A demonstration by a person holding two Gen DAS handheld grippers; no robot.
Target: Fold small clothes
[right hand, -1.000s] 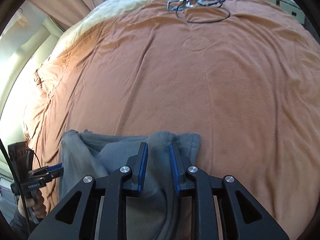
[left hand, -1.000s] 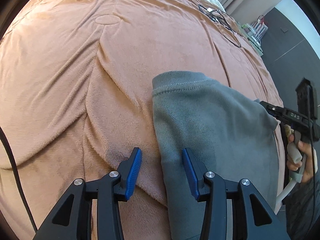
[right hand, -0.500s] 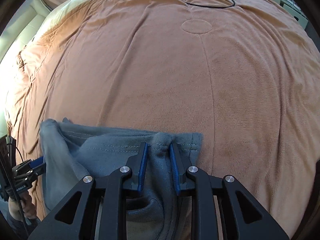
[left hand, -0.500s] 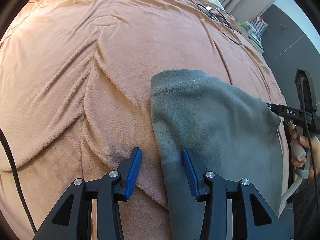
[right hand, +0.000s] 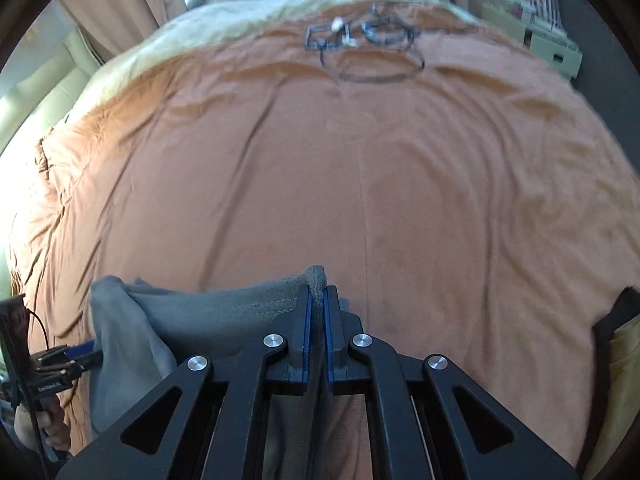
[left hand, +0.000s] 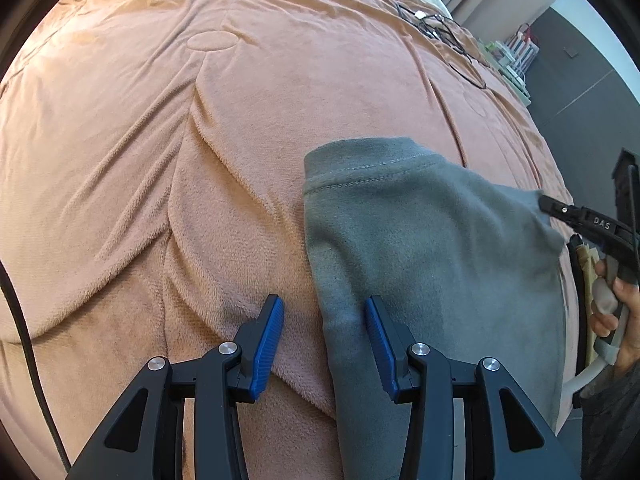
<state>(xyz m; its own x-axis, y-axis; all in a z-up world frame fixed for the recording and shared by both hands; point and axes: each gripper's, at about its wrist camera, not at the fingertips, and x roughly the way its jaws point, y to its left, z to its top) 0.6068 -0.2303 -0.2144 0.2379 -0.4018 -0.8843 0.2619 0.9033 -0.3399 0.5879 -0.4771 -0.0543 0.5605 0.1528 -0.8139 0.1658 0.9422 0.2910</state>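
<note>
The right gripper [right hand: 317, 300] pinches the grey garment's [left hand: 420, 248] hemmed corner. The left gripper [left hand: 324, 316] stands half-open astride its other edge, pads not pressing. The garment lies on the orange blanket [left hand: 160, 140], stitched hem pointing away; its near end is cut off.

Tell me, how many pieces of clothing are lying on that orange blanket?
1: a single grey fleece garment at the near edge of the fuzzy orange blanket, one hem corner pinched in the right gripper. Anything beneath it would be hidden.
</note>
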